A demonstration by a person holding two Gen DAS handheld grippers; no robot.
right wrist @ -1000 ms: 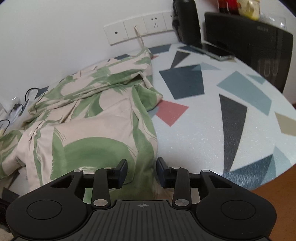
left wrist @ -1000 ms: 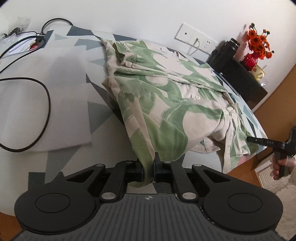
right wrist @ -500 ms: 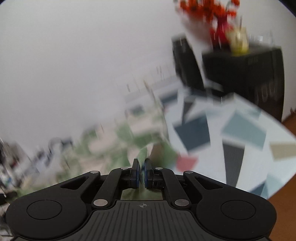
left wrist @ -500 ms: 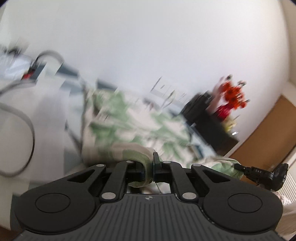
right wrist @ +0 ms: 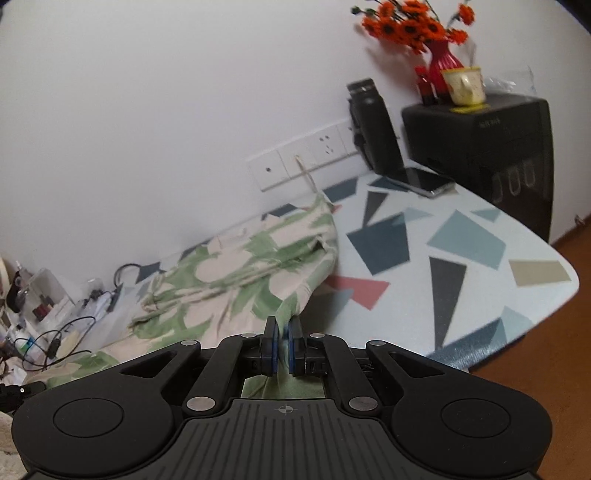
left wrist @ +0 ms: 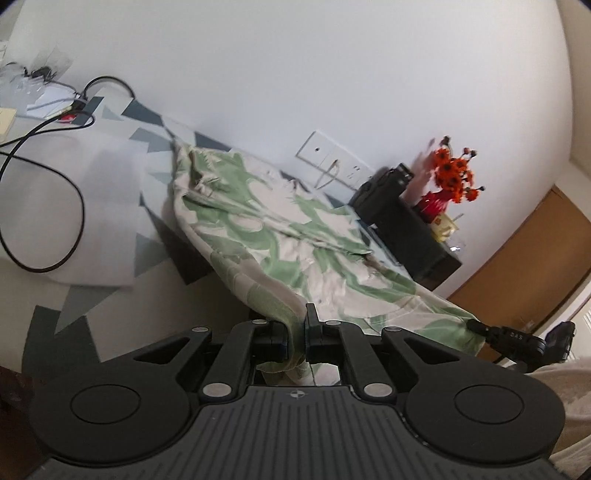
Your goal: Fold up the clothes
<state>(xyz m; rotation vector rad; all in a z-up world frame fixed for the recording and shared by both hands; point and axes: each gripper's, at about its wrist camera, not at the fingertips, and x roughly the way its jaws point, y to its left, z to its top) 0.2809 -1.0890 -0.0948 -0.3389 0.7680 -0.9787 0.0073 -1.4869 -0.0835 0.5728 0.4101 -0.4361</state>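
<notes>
Here the left wrist view alone shows the black cable [left wrist: 44,206] looping over a pale sheet at the table's [left wrist: 110,295] left end, while only the right wrist view shows a phone [right wrist: 421,181] lying near the table's far right corner. The left gripper [left wrist: 295,339] pinches a bunched edge of the shirt [left wrist: 280,229], and the right gripper [right wrist: 282,347], nearly closed, clamps another edge of it. The shirt is cream with green leaf shapes, crumpled, spread from the table's far edge by the wall sockets [right wrist: 306,158] toward its near edge, lifted at both pinched ends. A black box [right wrist: 480,147] beyond the table's right end carries a red vase of orange flowers [right wrist: 417,26] and a mug [right wrist: 463,85].
</notes>
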